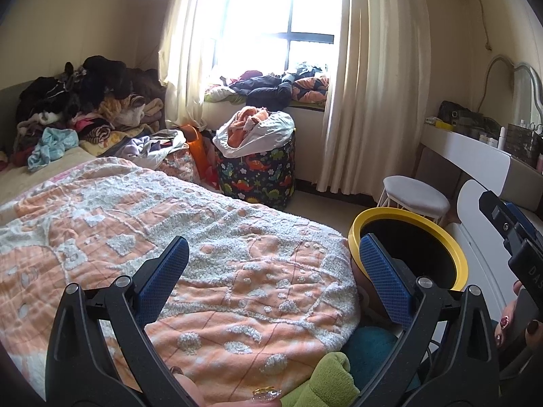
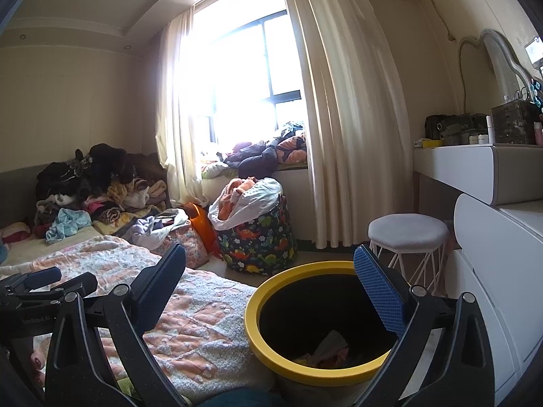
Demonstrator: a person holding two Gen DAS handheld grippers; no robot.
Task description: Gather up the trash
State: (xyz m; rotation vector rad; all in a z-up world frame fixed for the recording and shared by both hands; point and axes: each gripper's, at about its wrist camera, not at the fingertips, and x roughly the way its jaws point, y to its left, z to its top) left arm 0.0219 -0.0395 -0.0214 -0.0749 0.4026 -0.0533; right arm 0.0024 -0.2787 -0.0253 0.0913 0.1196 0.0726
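Note:
A black trash bin with a yellow rim [image 2: 253, 318] stands on the floor beside the bed; crumpled paper scraps [image 2: 327, 351] lie at its bottom. It also shows in the left wrist view [image 1: 461, 257]. My right gripper [image 2: 271, 261] is open and empty, held over the bin's near left side. My left gripper [image 1: 273, 254] is open and empty above the orange and white blanket [image 1: 210, 254]. The right gripper shows at the right edge of the left wrist view [image 1: 516, 237]. No loose trash is visible on the bed.
A dinosaur-print hamper [image 1: 258, 173] full of clothes stands by the window. Clothes are piled at the bed's head [image 1: 78, 101]. A white stool [image 2: 407, 234] and a white dresser [image 2: 488, 271] stand right of the bin. Green and teal cloth [image 1: 336, 376] lies at the bed's near corner.

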